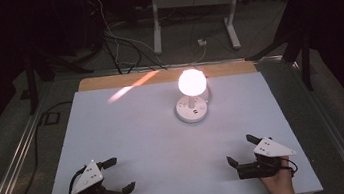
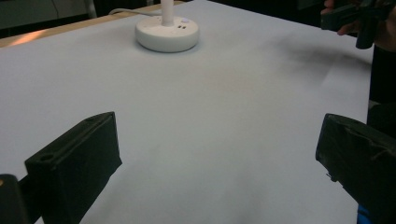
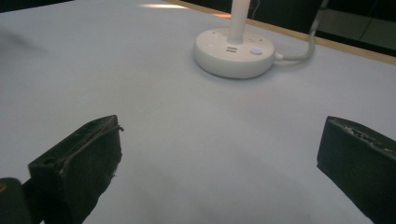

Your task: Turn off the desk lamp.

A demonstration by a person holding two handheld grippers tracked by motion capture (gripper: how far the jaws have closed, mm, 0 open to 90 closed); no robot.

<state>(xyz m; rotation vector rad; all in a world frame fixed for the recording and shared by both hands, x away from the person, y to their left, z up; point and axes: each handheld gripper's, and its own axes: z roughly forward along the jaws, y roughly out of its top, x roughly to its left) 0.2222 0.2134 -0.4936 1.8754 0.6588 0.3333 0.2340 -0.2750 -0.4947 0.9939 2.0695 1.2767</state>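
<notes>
A small white lamp stands at the far middle of the table, its round base (image 1: pixel 192 108) carrying a lit globe (image 1: pixel 191 81). The base (image 2: pixel 167 33) shows far ahead in the left gripper view, and the base (image 3: pixel 234 52) with a blue-lit button shows in the right gripper view. My left gripper (image 1: pixel 118 175) rests open near the front left edge, nothing between its jaws. My right gripper (image 1: pixel 240 150) rests open near the front right edge, also holding nothing. The far-off right gripper (image 2: pixel 355 18) appears at the top right of the left gripper view.
A white sheet (image 1: pixel 166 143) covers the table, with a wooden strip (image 1: pixel 107 81) bare along the far edge. The lamp's white cable (image 3: pixel 303 51) runs off the back. Desk legs (image 1: pixel 155 23) and loose cables (image 1: pixel 117 43) lie on the dark floor beyond.
</notes>
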